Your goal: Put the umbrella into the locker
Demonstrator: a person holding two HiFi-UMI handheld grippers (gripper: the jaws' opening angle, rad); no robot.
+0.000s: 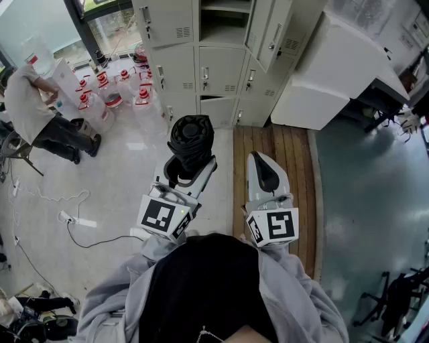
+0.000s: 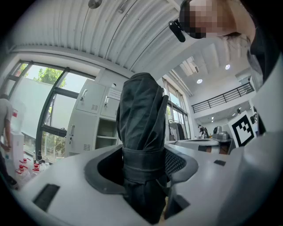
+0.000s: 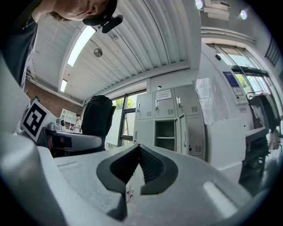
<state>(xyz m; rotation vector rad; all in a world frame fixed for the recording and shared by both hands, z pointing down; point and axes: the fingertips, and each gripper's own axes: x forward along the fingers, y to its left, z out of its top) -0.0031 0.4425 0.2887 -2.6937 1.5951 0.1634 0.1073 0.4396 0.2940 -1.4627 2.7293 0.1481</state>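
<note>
The left gripper (image 1: 190,171) has its jaws partly spread and clamped on a folded black umbrella (image 2: 141,132), gripping at the strap that binds the canopy. The umbrella stands upright out of the jaws, with most of its bulk above the grip. The right gripper (image 3: 139,165) is closed tight on nothing and points level beside the left one.

The open locker compartment (image 1: 224,17) sits at the top centre of the head view, well apart from both tools, with its door (image 1: 271,33) swung out on the right.

The likeliest trouble is the umbrella pivoting in the jaws. The hold is on soft fabric low down, so a quick reach forward could tip the heavy top over or let it slide out. Kept upright, it may also catch the compartment's upper edge or the shelf inside, which would lever it out of the grip. Coming in from the right risks knocking the door. With the right tool closed, nothing is ready to steady a slipping umbrella
</note>
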